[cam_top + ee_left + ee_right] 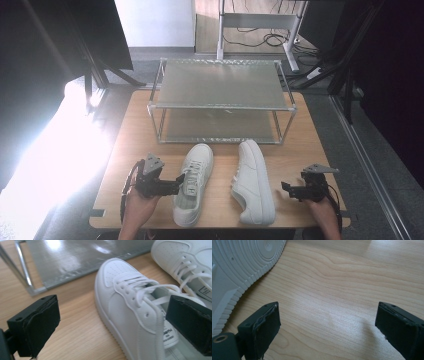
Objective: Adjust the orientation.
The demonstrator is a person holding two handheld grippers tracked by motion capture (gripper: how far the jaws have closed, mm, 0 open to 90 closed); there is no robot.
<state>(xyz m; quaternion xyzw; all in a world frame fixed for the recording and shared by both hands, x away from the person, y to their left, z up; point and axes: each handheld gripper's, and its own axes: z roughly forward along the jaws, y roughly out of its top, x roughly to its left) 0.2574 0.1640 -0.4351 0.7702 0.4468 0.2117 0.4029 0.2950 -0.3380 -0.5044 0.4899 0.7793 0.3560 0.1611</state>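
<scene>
Sneakers, two, white, smooth leather-like uppers, on pale wood-grain worktop (125, 165). Left sneaker (194, 182) upright, laced, perforated toe pointing away, printed tongue label showing. Left gripper (176, 185) at its near side: blocky black jaws spread wide, one jaw outside the shoe, the other over the collar opening by the tongue; nothing clamped. Right sneaker (253, 181) tipped on its side, ribbed moulded sole with concentric rings facing right. Right gripper (286, 189) just beside that sole, apart from it, jaws fully apart over bare wood, holding nothing. Beyond the toes: two-tier rack (220, 100), thin metal tube frame, flat grey matte shelves, upper shelf faintly textured, rectangular.
</scene>
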